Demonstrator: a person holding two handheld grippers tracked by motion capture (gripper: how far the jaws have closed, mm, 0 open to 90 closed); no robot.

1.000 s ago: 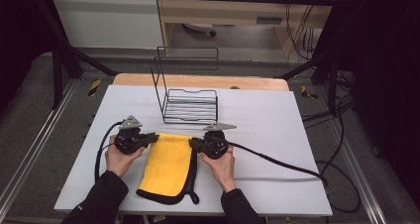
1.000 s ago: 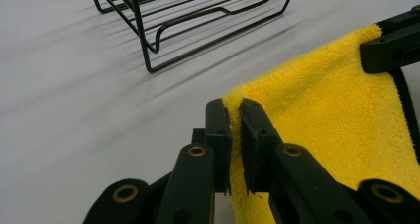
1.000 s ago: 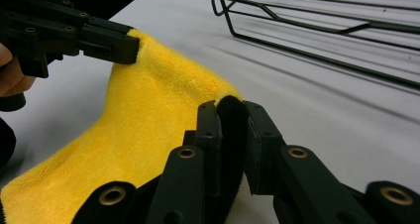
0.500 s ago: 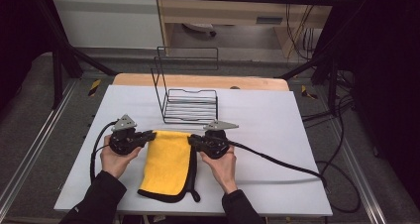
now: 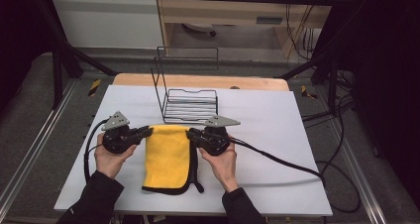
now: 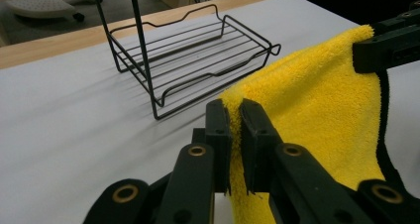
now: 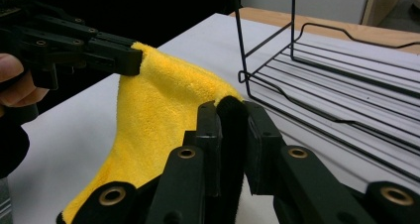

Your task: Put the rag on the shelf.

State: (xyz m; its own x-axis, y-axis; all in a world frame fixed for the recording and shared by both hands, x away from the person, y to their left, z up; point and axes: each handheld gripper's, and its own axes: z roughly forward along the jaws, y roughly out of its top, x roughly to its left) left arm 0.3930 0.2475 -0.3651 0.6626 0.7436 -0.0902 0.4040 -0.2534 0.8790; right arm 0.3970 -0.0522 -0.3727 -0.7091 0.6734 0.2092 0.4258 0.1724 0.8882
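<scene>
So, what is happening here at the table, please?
A person holds a two-jaw gripper in each hand and handles a yellow cloth. The left gripper is shut on one far corner of it and the right gripper on the other, so the far edge is stretched between them above the white table. The near part of the cloth lies on the table. A black wire rack stands just beyond the cloth, with nothing in it.

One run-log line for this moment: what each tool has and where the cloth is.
left tool: shut on yellow cloth corner | right tool: shut on other top corner | cloth: top edge raised, lower end on table | wire rack: behind, untouched
</scene>
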